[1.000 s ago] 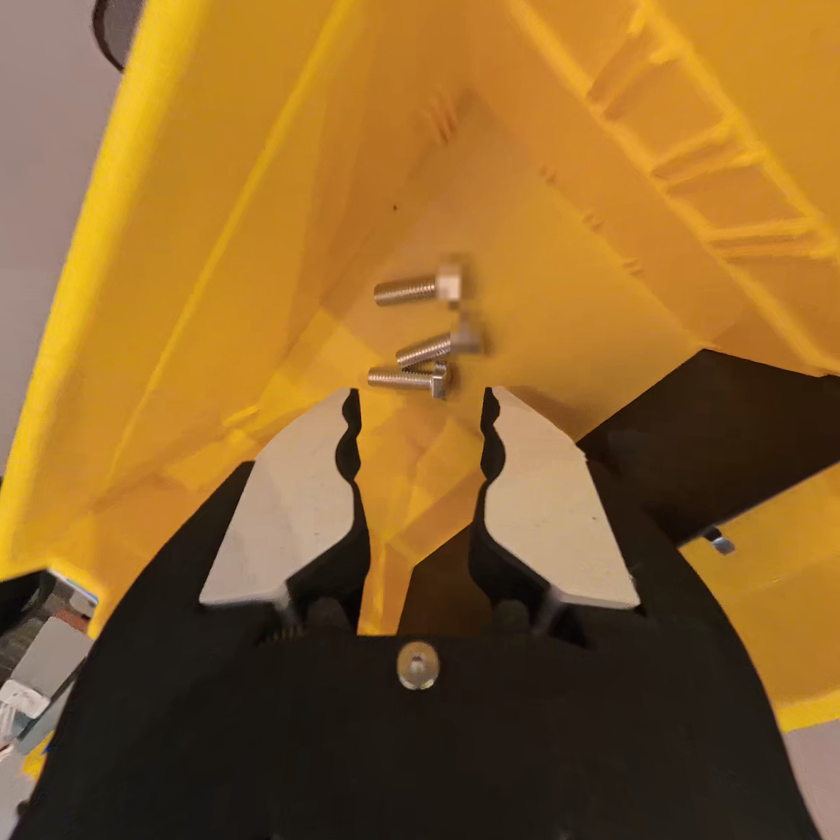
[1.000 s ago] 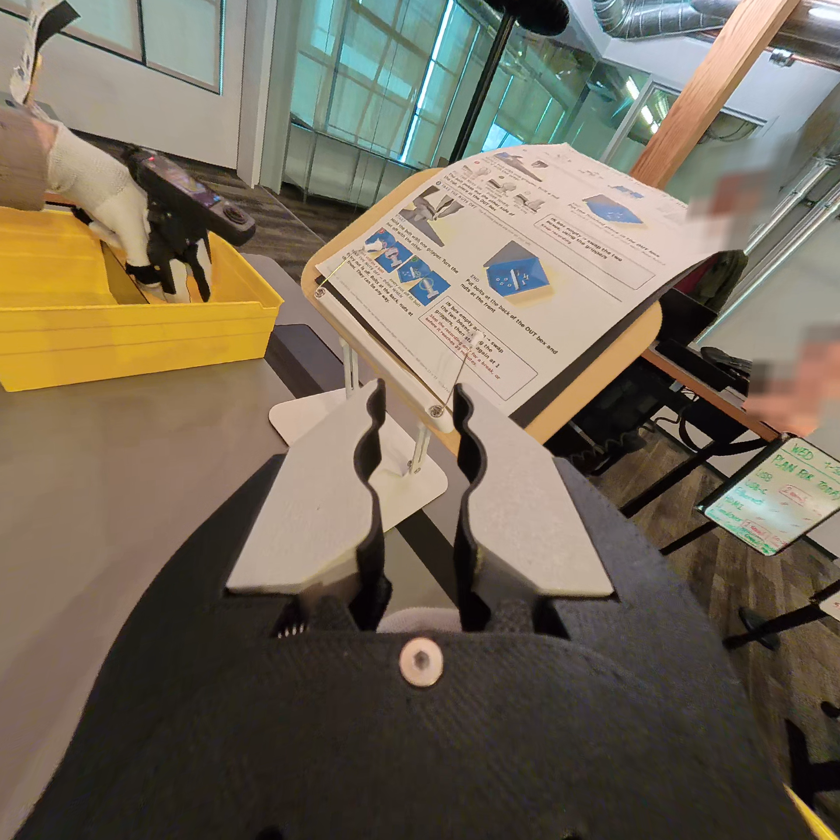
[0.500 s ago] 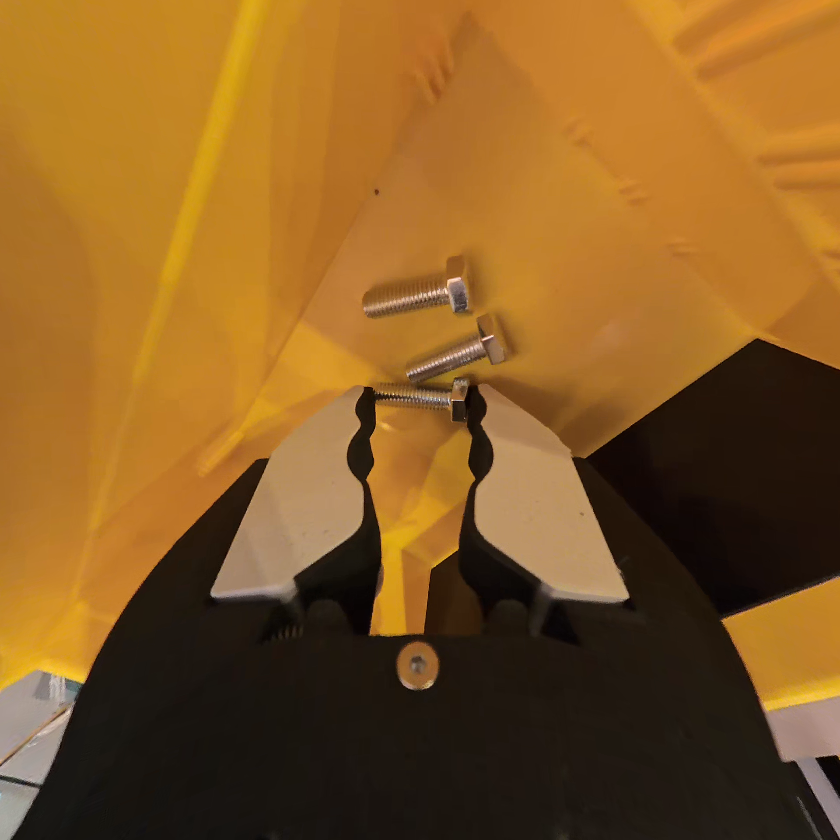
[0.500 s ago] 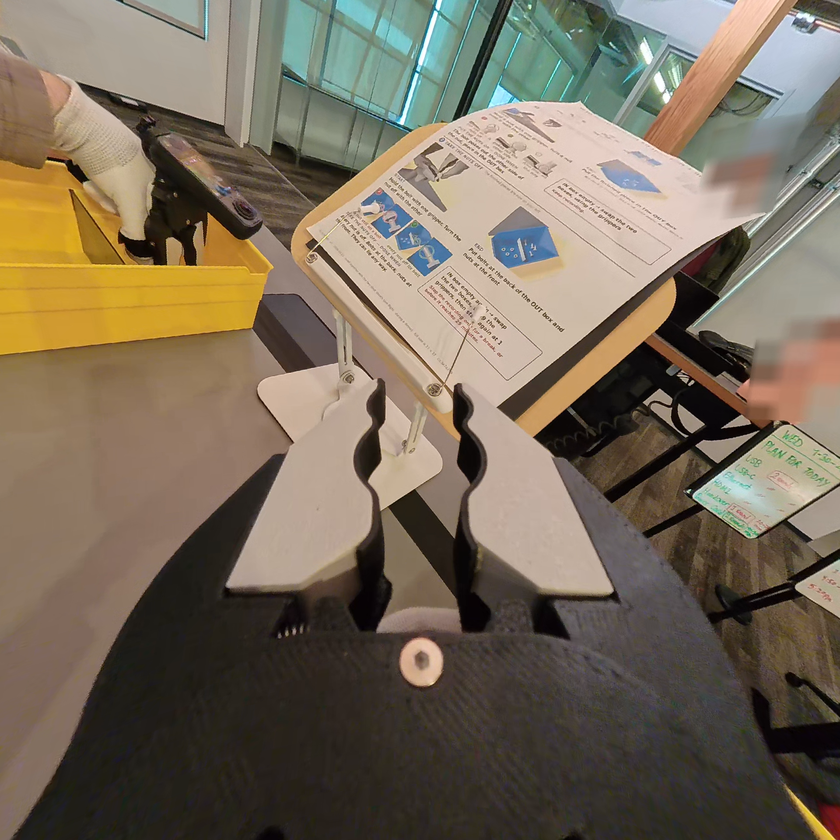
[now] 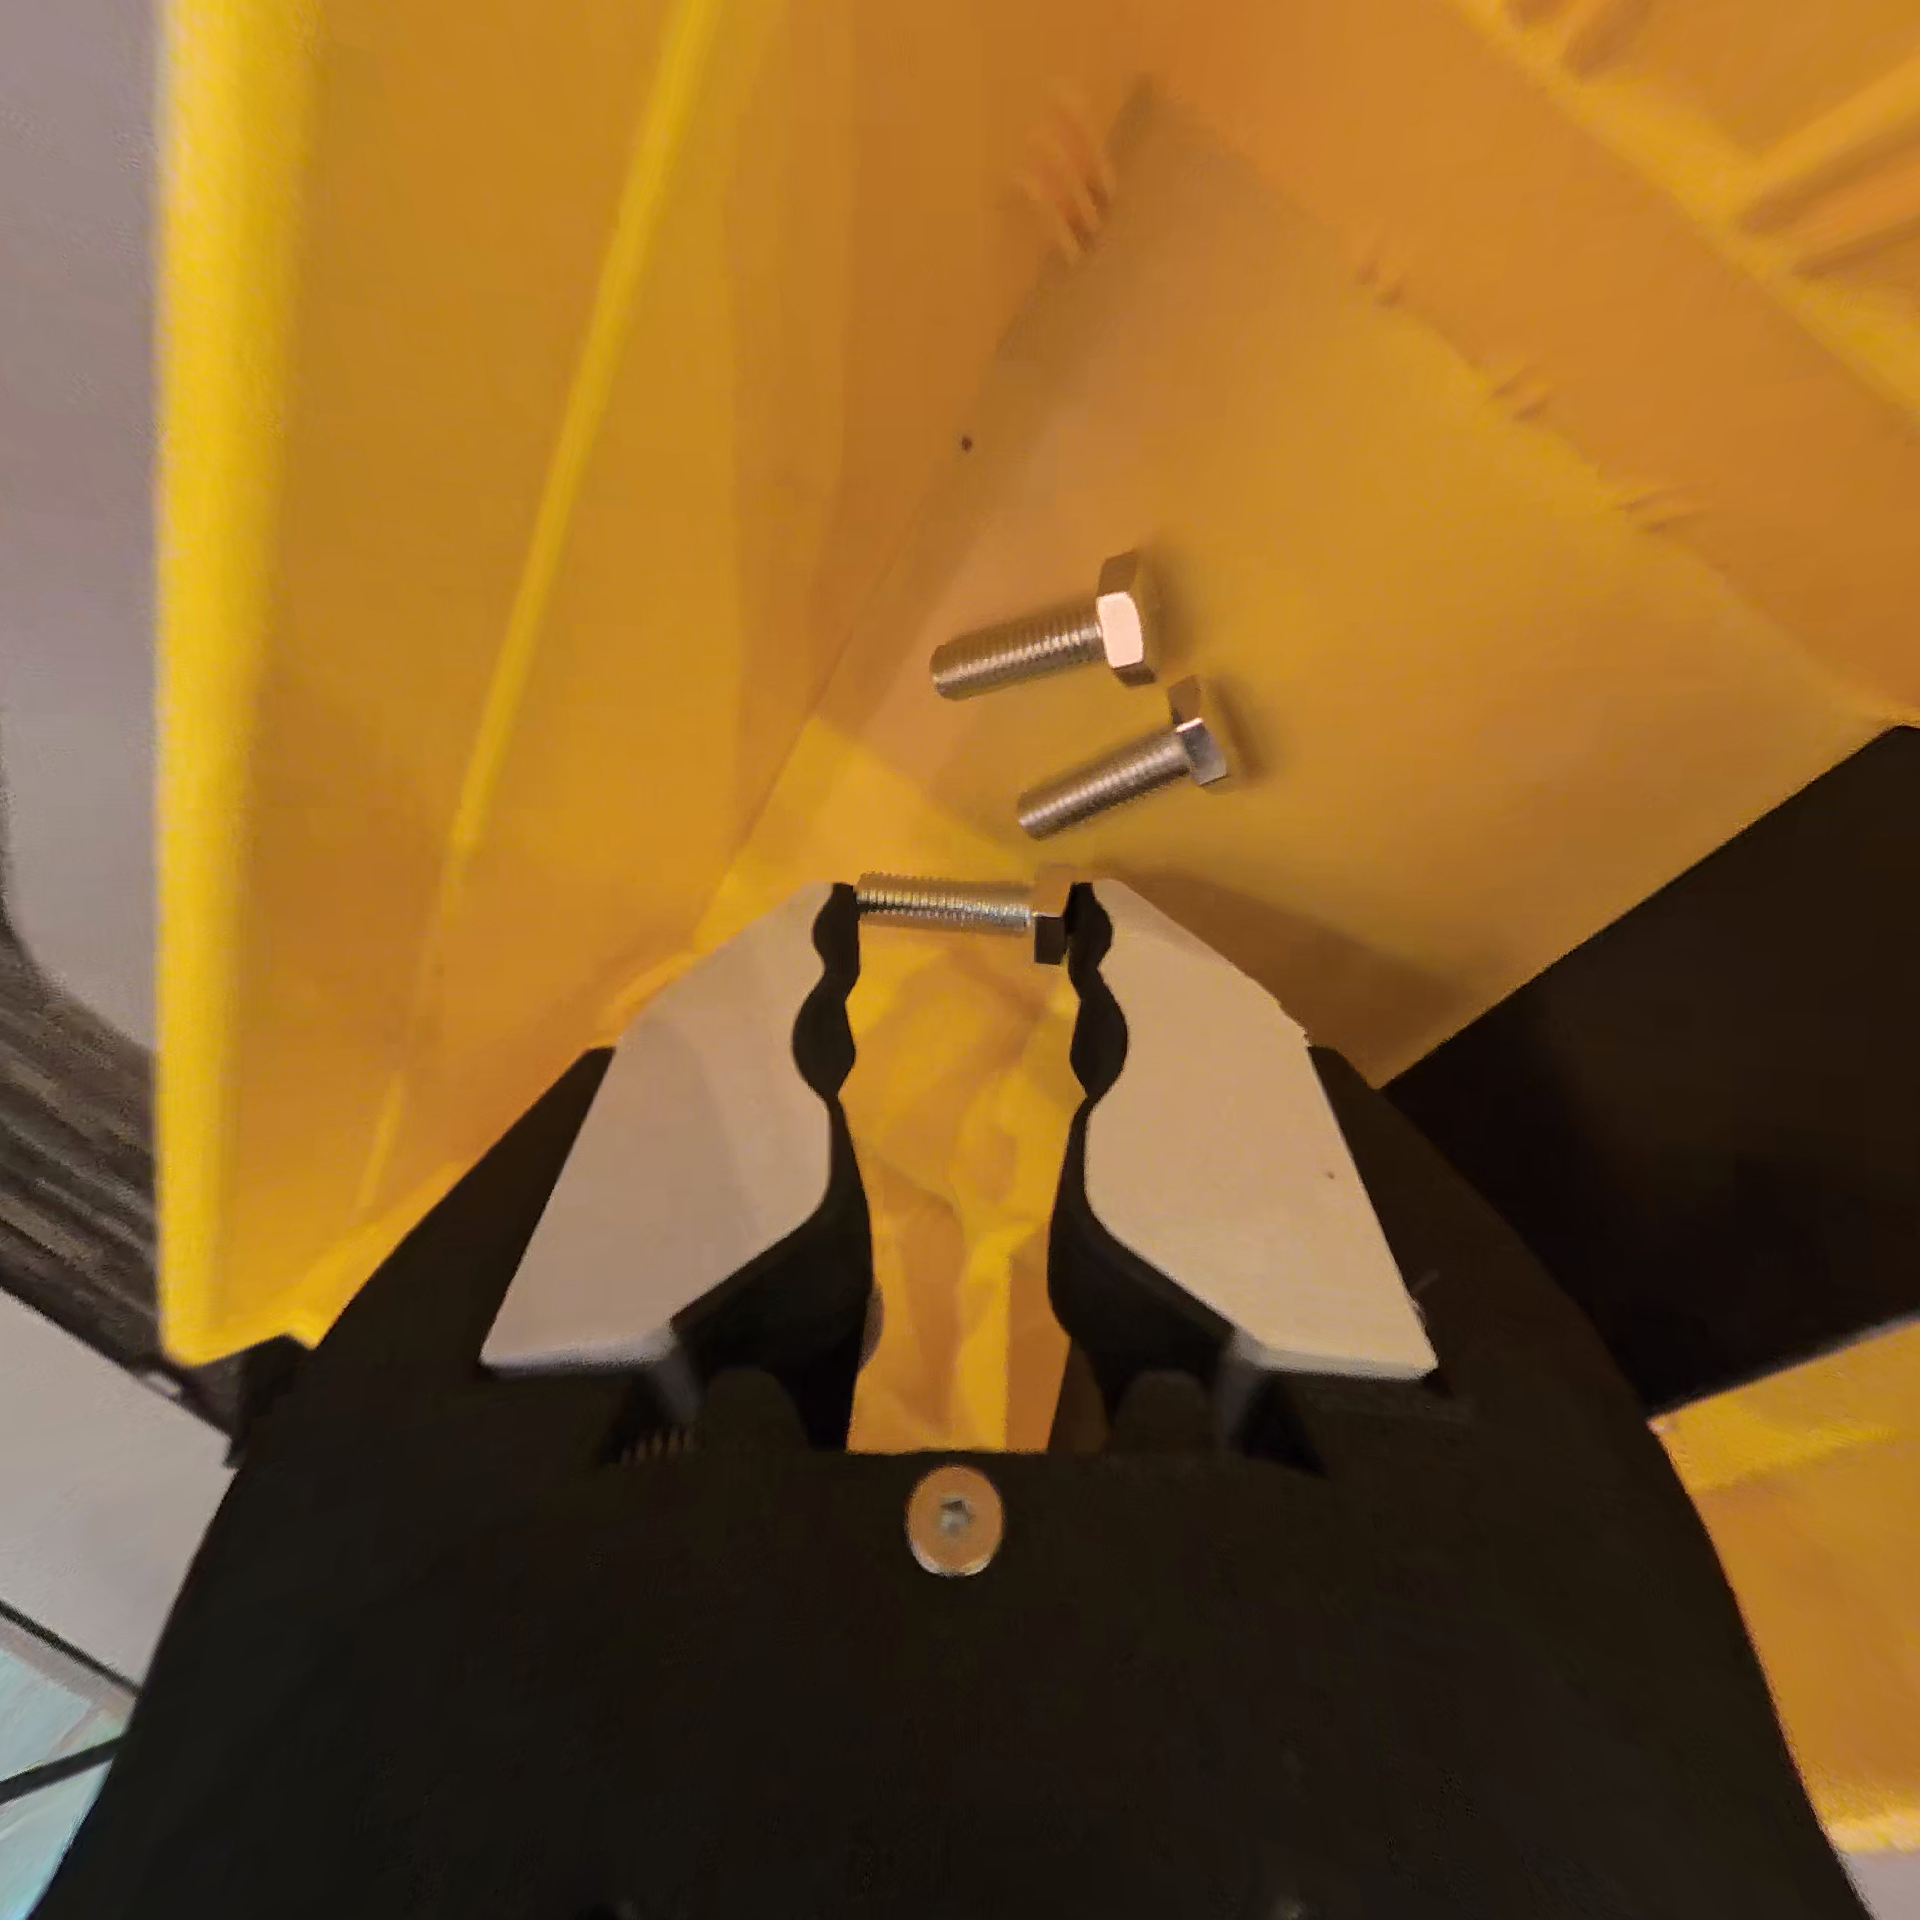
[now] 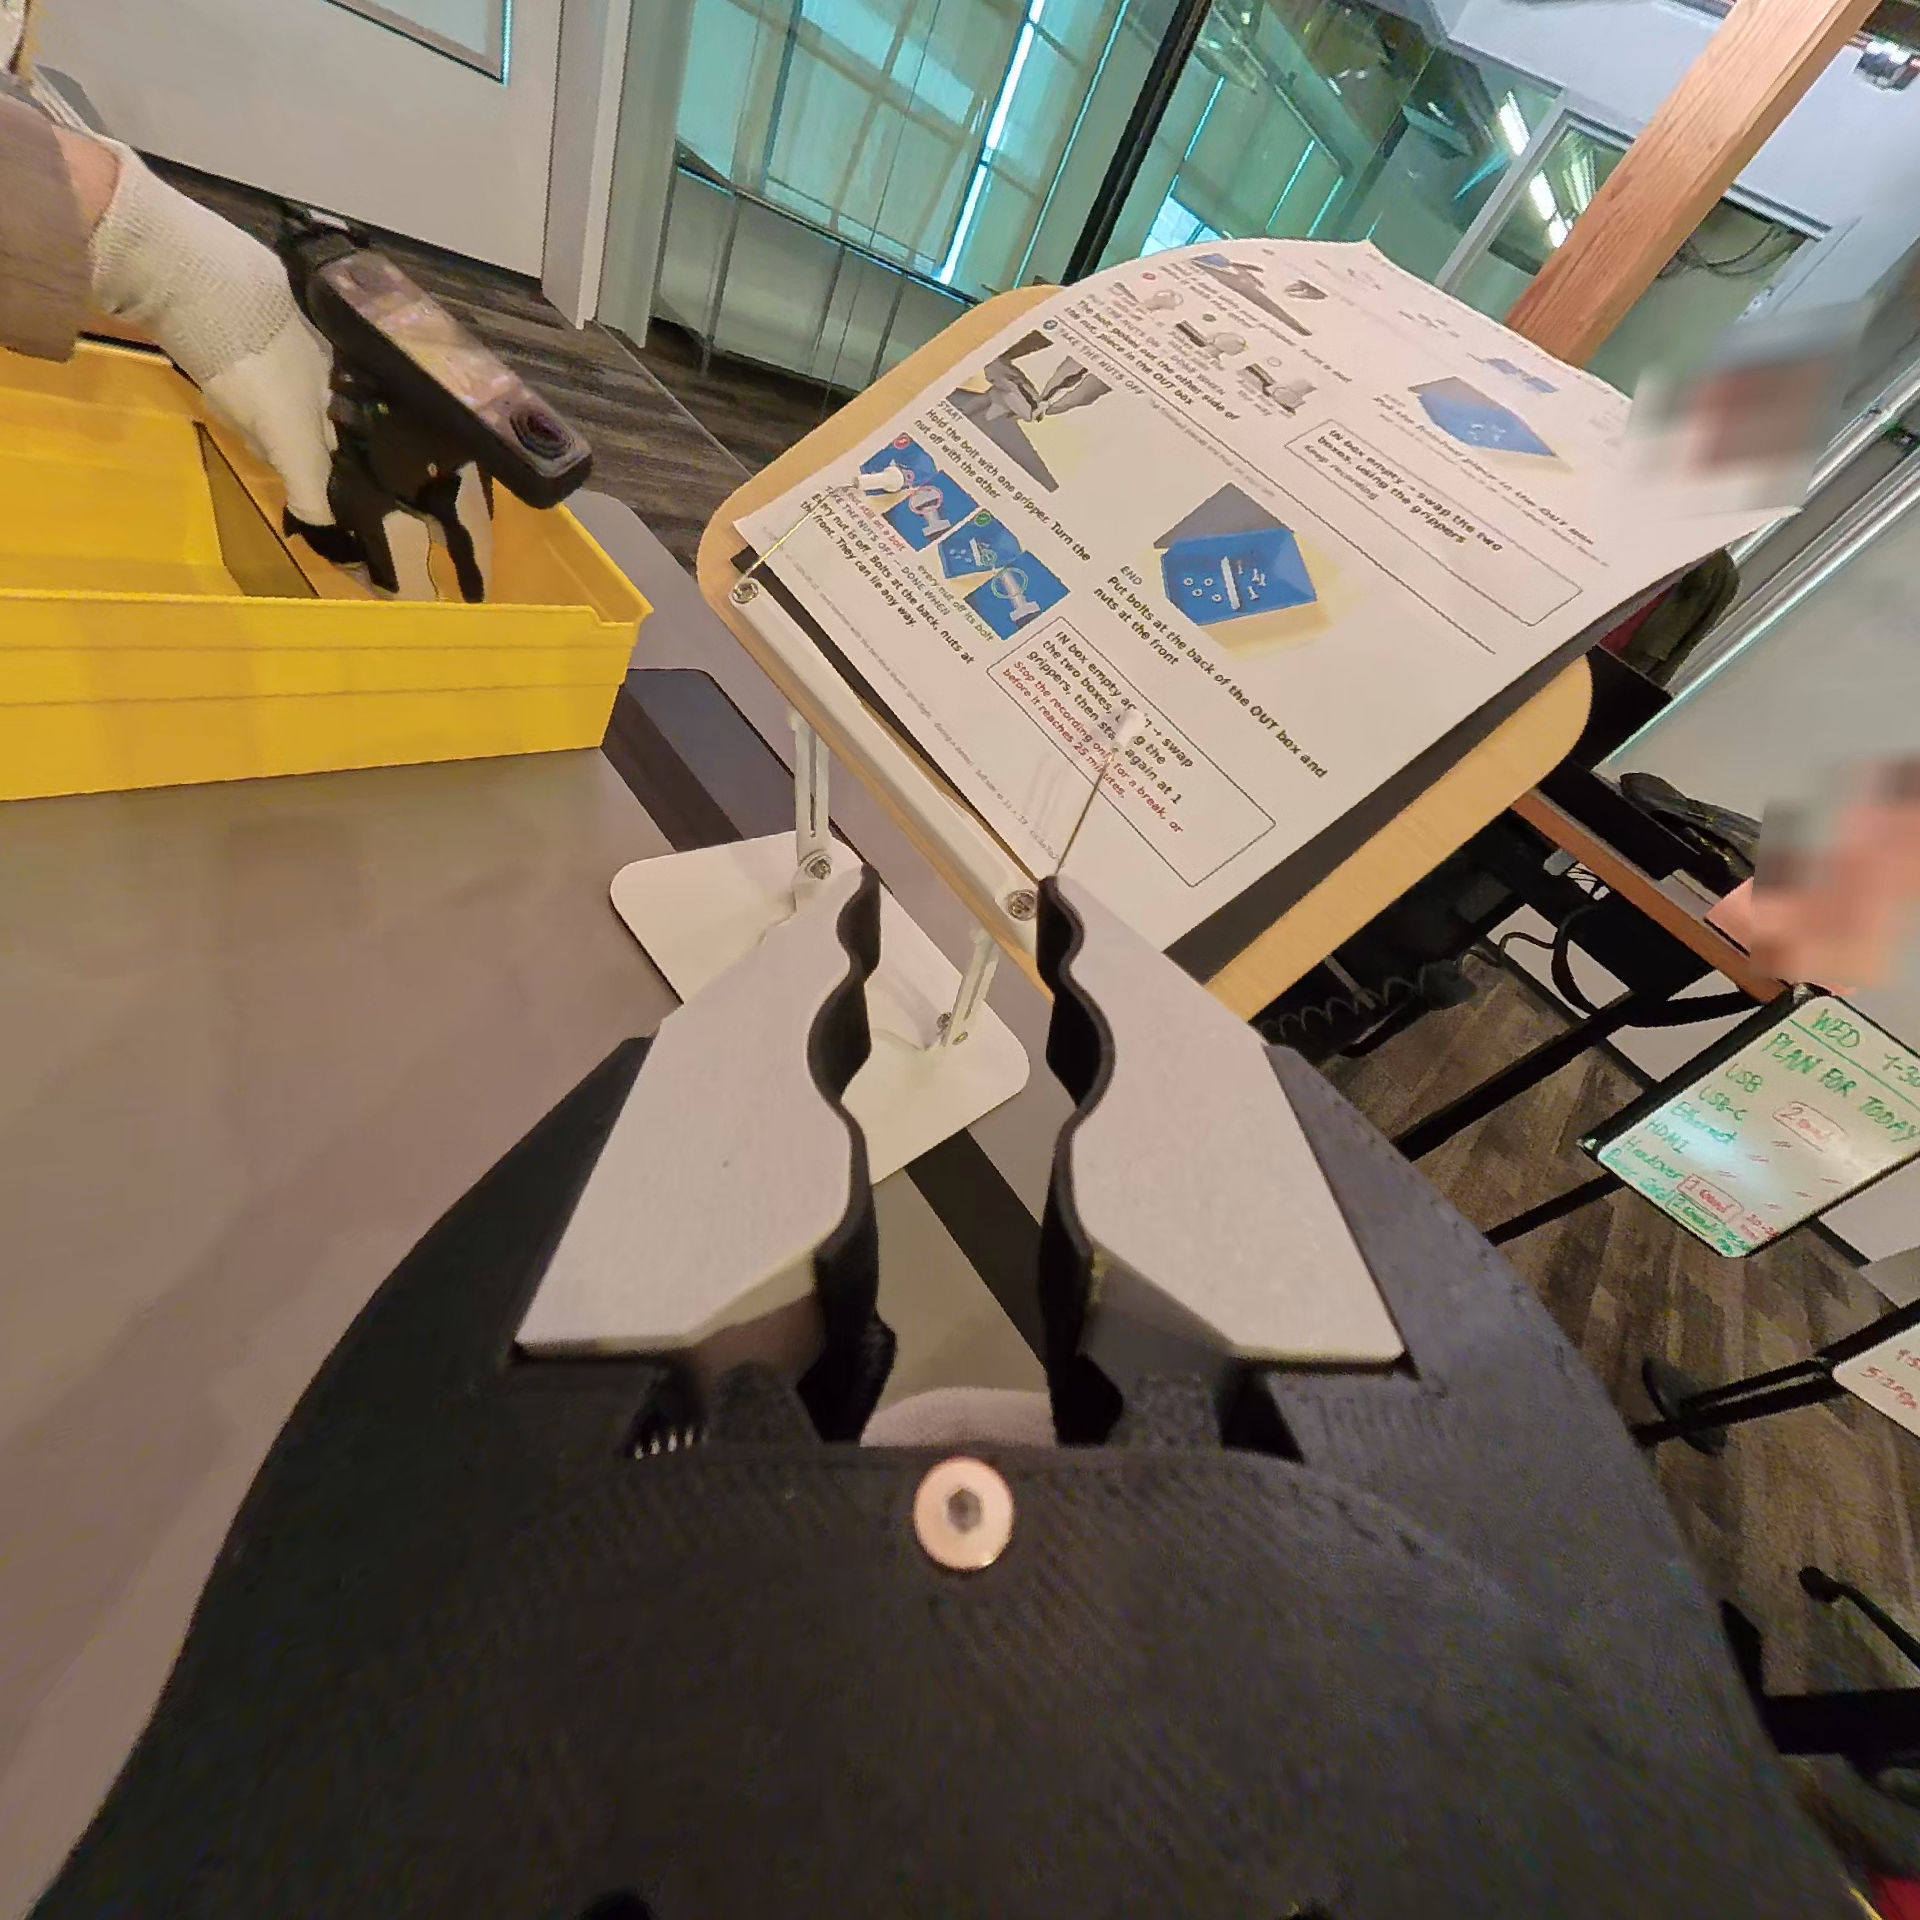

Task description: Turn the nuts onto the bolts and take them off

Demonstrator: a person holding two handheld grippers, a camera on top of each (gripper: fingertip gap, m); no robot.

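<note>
The left tool (image 5: 961,914) has risen from the yellow bin (image 5: 436,582), a bolt (image 5: 961,912) now pinched lengthwise between its tips, ready for a nut. Two bolts (image 5: 1044,646) lie below. The right tool (image 6: 956,899) hovers over the counter (image 6: 291,1018), jaws parted, empty.

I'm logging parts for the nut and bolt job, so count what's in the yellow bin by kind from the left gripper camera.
Bolts lying loose on the yellow bin floor: 2
Bolts between the left gripper fingertips: 1
Nuts in view: 0
Total: 3 bolts
</note>
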